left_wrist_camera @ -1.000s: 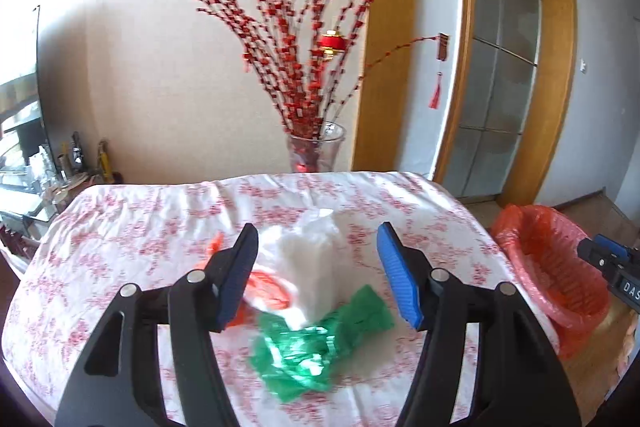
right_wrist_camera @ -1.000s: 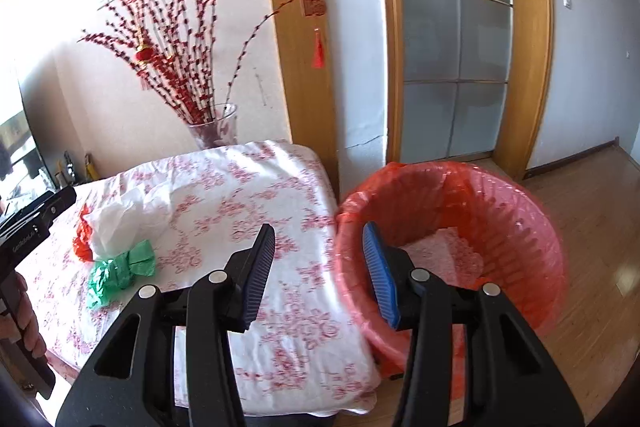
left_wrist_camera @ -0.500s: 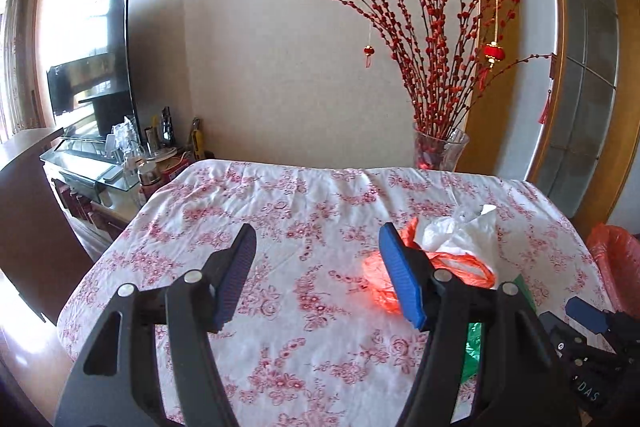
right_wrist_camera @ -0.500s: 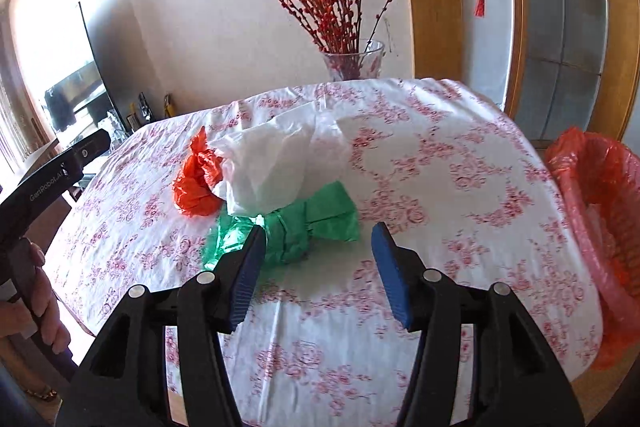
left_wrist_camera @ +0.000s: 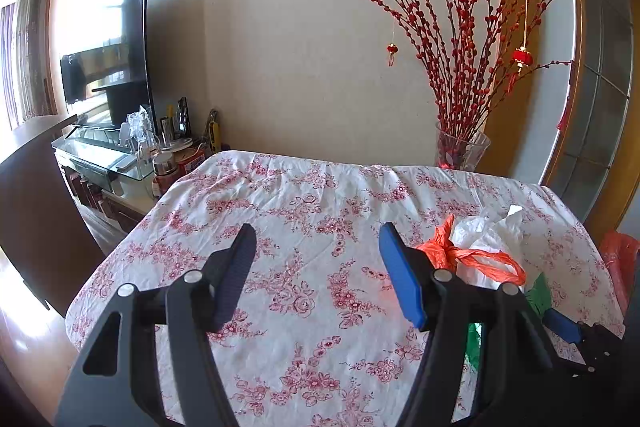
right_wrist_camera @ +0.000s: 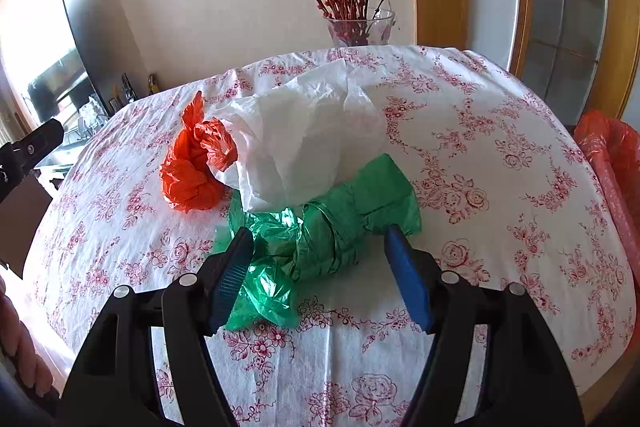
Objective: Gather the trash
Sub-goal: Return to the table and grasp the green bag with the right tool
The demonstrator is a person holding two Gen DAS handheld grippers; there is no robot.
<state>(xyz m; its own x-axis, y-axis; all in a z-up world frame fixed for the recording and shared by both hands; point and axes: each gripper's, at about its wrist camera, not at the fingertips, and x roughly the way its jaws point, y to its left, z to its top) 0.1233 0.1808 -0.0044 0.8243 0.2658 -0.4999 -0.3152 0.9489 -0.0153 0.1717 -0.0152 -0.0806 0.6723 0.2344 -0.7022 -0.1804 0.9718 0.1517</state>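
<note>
Three crumpled plastic bags lie together on the flowered tablecloth [right_wrist_camera: 500,147]: a green bag [right_wrist_camera: 332,223] nearest, a white bag [right_wrist_camera: 304,139] behind it, an orange bag [right_wrist_camera: 196,167] to its left. My right gripper [right_wrist_camera: 319,239] hangs just over the green bag with its jaws opening. The bag's middle sits between the fingers, and the pads do not press on it. My left gripper [left_wrist_camera: 316,239] stands open over bare cloth, with nothing between its fingers. To its right lie the orange bag [left_wrist_camera: 472,255] and the white bag [left_wrist_camera: 492,231].
A bin with a red liner [right_wrist_camera: 612,155] stands off the table's right edge. At the far edge is a glass vase [right_wrist_camera: 360,27] of red branches. A TV [left_wrist_camera: 108,67] and a cluttered glass stand are at the left. A person's hand [right_wrist_camera: 16,347] shows at the lower left.
The right gripper has swung from the red-lined bin to the table, come down close over the green bag, and its jaws have widened. The left gripper has swung left, off the bags.
</note>
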